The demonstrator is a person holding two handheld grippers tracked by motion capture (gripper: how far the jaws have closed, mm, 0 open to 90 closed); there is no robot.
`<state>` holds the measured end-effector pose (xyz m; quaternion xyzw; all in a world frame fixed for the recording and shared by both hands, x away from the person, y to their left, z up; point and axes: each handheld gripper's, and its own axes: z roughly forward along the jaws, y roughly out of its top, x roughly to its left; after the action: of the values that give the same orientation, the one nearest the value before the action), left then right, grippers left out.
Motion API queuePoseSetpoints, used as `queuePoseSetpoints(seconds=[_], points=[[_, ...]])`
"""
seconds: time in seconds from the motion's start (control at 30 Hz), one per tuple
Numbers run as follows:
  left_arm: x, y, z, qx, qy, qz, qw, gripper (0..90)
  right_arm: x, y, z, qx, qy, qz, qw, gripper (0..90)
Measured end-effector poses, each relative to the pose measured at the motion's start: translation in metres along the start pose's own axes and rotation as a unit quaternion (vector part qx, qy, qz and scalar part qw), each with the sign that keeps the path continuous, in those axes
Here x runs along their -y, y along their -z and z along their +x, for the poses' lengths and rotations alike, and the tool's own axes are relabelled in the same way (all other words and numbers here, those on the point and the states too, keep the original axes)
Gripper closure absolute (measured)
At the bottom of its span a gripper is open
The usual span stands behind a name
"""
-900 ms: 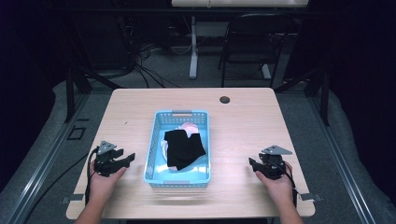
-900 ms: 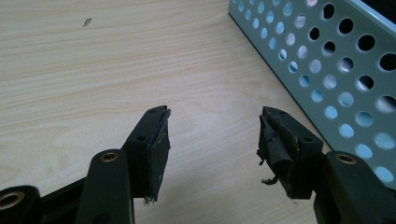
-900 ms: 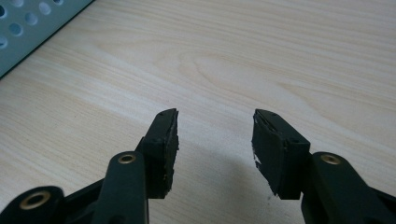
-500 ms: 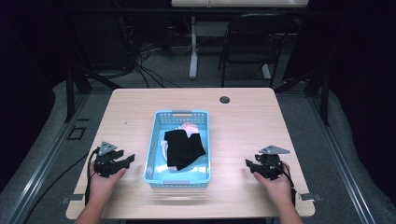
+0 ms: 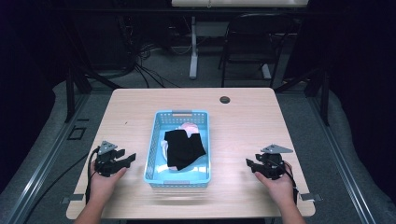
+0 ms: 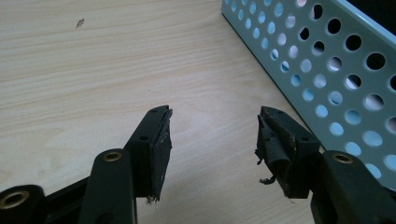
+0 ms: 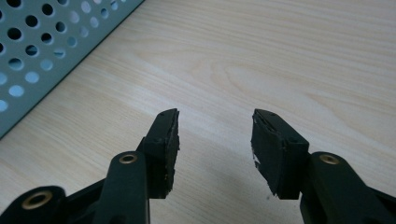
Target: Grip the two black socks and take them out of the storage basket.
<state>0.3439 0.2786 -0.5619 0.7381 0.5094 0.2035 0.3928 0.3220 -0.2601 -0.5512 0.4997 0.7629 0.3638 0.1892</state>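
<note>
Centrally, pale blue perforated plastic basket (image 5: 154, 144) holds black cloth (image 5: 183, 148); left gripper (image 5: 131, 158) at 9 o'clock, right gripper (image 5: 249, 164) at 3, jaws apart, empty.

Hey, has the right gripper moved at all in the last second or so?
Yes, slightly. The right gripper has crept left toward the blue basket in the high view; the basket itself has stayed put.

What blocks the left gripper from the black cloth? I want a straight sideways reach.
The blue basket's perforated side wall stands between the left gripper and the black cloth lying inside; from above, nothing visible covers the cloth.
</note>
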Motion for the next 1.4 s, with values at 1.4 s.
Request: queuePoseSetpoints(seconds=[1.4], points=[[0.003,-0.003,0.003,-0.003,0.007,0.004,1.0000,44.2,-0.171,-0.098,0.130,-0.142,0.134,0.001,0.9808,60.0]])
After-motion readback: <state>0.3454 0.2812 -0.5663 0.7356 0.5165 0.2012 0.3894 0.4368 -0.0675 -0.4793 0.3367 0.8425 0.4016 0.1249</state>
